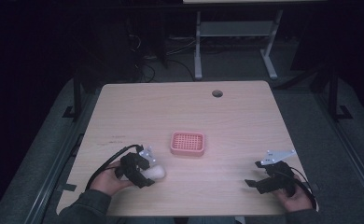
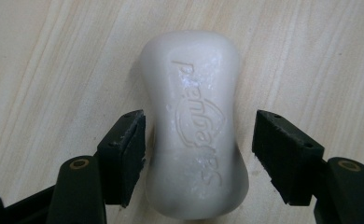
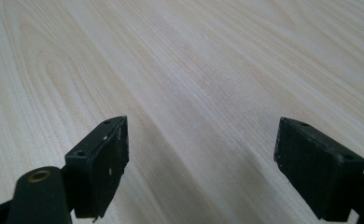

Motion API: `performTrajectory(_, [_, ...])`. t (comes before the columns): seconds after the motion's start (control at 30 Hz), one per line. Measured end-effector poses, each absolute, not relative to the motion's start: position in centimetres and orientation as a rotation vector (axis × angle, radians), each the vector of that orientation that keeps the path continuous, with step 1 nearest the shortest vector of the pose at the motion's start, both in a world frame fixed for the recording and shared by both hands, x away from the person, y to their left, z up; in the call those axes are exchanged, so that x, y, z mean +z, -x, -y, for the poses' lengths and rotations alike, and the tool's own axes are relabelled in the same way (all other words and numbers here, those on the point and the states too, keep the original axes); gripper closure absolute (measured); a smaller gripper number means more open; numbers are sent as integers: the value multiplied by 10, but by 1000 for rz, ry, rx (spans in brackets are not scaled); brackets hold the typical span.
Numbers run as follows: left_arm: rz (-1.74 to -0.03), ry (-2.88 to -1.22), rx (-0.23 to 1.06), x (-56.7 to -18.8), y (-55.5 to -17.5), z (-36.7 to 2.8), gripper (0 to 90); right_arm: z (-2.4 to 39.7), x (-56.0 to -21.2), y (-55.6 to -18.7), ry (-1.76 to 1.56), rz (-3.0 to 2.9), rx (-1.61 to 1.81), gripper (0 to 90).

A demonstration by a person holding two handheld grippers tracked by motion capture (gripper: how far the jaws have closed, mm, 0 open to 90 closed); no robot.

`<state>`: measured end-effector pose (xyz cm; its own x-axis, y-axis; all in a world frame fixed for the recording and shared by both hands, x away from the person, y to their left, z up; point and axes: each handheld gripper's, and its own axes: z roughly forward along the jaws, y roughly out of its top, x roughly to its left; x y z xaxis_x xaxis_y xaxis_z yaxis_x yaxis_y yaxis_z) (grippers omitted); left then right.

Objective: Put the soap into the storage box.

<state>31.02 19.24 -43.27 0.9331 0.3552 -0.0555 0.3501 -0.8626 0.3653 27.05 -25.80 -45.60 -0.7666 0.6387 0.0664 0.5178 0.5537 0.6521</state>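
Overall, your work surface is a pale wood-grain table [image 1: 245,116] with rounded corners and a round cable hole [image 1: 217,93] near its far edge; faint dark scuffs mark the wood at your left. Beyond it the room is dim: a white desk frame [image 1: 236,42] stands on grey floor, with loose cables [image 1: 147,65] to its left. A pink perforated soap tray [image 1: 187,143] sits near the table's centre, with nothing in it. Your left gripper [image 2: 199,140] straddles a white soap bar [image 2: 194,126] (embossed lettering on top) lying flat on the wood near the left front; its jaws are spread just wider than the bar, a narrow gap showing on each side. Your right gripper [image 3: 201,158] hovers low at the right front, jaws wide apart over bare wood, well clear of the tray.
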Motion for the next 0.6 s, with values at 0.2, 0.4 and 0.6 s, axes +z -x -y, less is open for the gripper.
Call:
performTrajectory(0.2, [-509, -2736, 10, -435, -314, -189, 385, 260, -456, -270, -980, -2596, 1022, 176])
performTrajectory(0.4, [-503, -2758, 17, -438, -315, -186, 425, 259, -455, -270, -973, -2602, 1010, 176])
performTrajectory(0.6, [-495, -2773, 14, -439, -315, -183, 446, 259, -454, -270, -968, -2598, 1015, 176])
